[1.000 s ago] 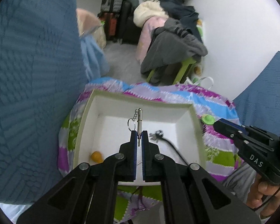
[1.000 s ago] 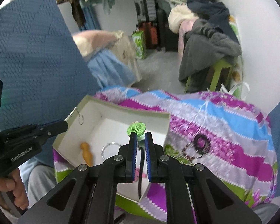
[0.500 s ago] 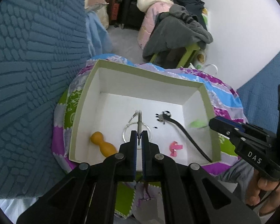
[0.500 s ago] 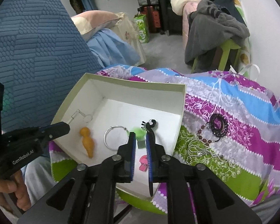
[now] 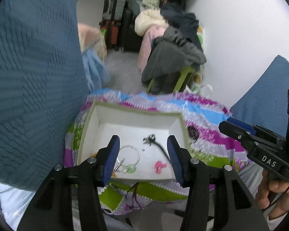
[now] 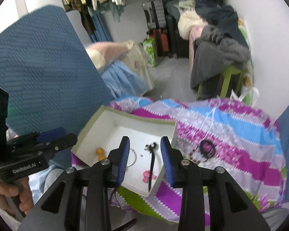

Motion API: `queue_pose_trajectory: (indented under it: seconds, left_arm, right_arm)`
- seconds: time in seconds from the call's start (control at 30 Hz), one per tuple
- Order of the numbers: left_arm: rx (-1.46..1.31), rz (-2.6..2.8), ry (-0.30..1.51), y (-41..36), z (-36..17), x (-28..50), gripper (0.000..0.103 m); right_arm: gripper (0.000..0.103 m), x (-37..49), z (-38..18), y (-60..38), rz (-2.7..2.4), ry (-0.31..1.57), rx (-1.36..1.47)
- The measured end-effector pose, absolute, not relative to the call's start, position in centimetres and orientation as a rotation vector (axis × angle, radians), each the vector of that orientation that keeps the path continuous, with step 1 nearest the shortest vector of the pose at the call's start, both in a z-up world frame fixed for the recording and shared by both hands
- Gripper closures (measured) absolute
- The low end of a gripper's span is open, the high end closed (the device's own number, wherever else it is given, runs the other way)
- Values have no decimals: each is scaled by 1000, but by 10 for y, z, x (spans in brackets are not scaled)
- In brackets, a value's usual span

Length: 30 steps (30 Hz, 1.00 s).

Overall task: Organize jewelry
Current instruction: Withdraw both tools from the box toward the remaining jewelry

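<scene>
A white box with a green rim (image 5: 136,112) (image 6: 144,123) sits on a striped cloth (image 5: 212,134). In it lie a silver bangle (image 5: 129,154), a small metal keyring piece (image 5: 119,165), a green disc (image 5: 131,169), a pink clip (image 5: 160,166) (image 6: 148,175), a black hair stick (image 6: 151,160) and an orange peg (image 6: 101,152). My left gripper (image 5: 143,144) hangs above the box, jaws opening, nothing between them. My right gripper (image 6: 145,144) hovers beside it, jaws also opening and empty. A dark bracelet (image 6: 207,148) lies on the cloth (image 6: 231,127) outside the box.
A blue textured cushion (image 5: 32,77) rises close on the left. Behind the cloth, across a strip of floor, stands a green stool piled with clothes (image 5: 175,61), with suitcases (image 6: 156,19) further back. A white wall (image 5: 240,38) runs along the right. A hand (image 5: 273,190) holds the right gripper's handle.
Both grippers were shut, the left on the metal keyring piece and the right on the green disc. Both have opened and risen, and those pieces now lie in the box.
</scene>
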<state>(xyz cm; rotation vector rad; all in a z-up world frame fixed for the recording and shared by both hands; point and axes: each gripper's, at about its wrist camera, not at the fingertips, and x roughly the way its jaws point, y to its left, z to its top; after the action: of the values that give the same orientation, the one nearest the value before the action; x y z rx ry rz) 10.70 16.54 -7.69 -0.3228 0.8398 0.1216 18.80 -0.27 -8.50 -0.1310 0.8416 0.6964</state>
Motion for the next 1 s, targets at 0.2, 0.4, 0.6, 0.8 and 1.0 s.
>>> queue_pose_trajectory:
  seconds: [0.2,0.4,0.6,0.8,1.0]
  left_arm:
    - [-316,128,734,144,-35,98,51]
    - [-337,116,670,120,-20,94,51]
    - [-376,82,644,99,-34,106,51]
    - [-416,137,647,85,-59,119,51]
    - [-452,102,677,68,-90,139,51]
  right_arm:
    - [72,181,-50,-30,706,755,-143]
    - [72,181,-39,-60,702,709,-143]
    - [72,183,-49,-91,684,663,-143]
    - [72,192,-75,-111,669,687,-144]
    - [72,210,-114,-127,663,710,-111]
